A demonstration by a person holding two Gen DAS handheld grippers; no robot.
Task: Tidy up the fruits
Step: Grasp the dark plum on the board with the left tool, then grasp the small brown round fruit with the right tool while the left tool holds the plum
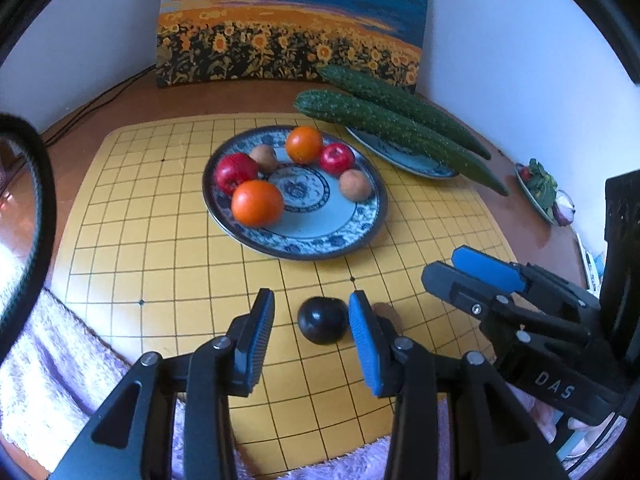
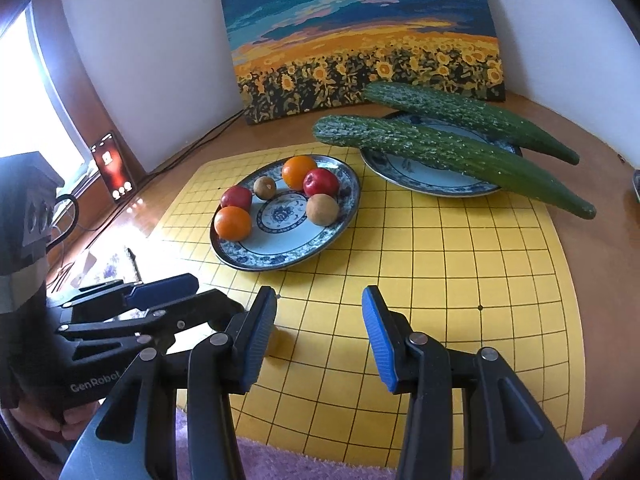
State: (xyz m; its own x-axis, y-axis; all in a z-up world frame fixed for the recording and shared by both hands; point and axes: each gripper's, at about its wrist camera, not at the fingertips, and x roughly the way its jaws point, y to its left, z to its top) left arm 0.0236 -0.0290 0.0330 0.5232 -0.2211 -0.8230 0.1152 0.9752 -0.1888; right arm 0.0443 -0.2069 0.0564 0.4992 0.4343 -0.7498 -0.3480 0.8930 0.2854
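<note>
A dark plum [image 1: 323,320] lies on the yellow grid board [image 1: 160,240], between the open fingers of my left gripper [image 1: 312,314], close to the right pad. A blue-patterned plate [image 1: 320,236] [image 2: 280,248] holds two oranges [image 1: 257,203], two red apples [image 1: 236,172] and two brown fruits [image 1: 355,185]. My right gripper [image 2: 320,312] is open and empty above the board, and shows at the right of the left wrist view [image 1: 472,276]. The left gripper shows at the left in the right wrist view [image 2: 168,292]; the plum is hidden there.
A second plate [image 2: 432,184] at the back right carries two long cucumbers [image 2: 440,148]. A sunflower painting [image 2: 360,40] leans on the wall. A lit phone [image 2: 114,168] and cables lie at the left. A fluffy lilac cloth [image 1: 60,360] lies under the board's near edge.
</note>
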